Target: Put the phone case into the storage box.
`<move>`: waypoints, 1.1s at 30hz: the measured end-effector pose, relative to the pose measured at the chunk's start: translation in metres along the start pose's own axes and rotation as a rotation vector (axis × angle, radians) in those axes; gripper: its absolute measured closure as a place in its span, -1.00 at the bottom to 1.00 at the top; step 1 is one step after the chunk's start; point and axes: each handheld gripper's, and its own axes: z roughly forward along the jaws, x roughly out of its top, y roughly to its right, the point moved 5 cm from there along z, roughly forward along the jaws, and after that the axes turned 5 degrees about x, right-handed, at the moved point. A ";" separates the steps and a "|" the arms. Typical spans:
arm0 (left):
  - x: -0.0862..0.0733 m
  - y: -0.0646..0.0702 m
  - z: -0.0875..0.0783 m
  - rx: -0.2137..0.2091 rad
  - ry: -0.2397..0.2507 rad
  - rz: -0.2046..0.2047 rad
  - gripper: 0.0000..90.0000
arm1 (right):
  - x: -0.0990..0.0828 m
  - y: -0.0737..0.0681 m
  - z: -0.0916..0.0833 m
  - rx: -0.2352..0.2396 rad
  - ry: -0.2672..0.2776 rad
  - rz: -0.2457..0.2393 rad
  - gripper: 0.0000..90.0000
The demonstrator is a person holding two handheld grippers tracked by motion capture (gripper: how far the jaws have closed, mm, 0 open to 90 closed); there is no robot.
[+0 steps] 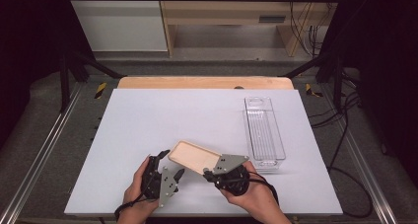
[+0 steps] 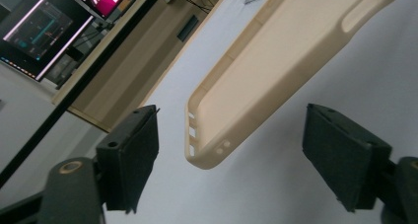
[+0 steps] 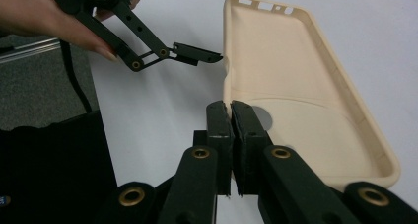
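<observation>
White worktop (image 1: 148,130) carries a clear plastic bin (image 1: 264,130) at its right side. Beige phone case (image 1: 194,157) is lifted off the worktop near the front edge, one wall pinched in the clenched right claw (image 3: 231,115). Left claw (image 2: 236,150) is released, its jaws standing either side of the case's end without touching.

A white tabletop (image 1: 148,120) on grey carpet (image 1: 207,66), with a light wooden cabinet (image 1: 222,12) behind.
</observation>
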 end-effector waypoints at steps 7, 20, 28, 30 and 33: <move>0.015 -0.002 0.020 0.001 0.018 0.121 -0.47 | 0.017 0.013 -0.004 -0.006 -0.001 0.009 0.94; 0.007 0.010 0.023 0.011 0.000 0.224 -0.14 | 0.012 0.005 -0.006 0.015 -0.029 -0.005 0.94; 0.003 0.012 0.024 0.023 -0.016 0.269 0.21 | 0.014 0.000 -0.007 0.031 -0.032 -0.015 0.94; 0.003 0.012 0.024 0.026 -0.017 0.270 0.28 | 0.015 0.000 -0.007 0.035 -0.032 -0.016 0.94; 0.002 0.011 0.024 0.031 -0.019 0.281 0.37 | 0.015 -0.001 -0.008 0.038 -0.031 -0.014 0.94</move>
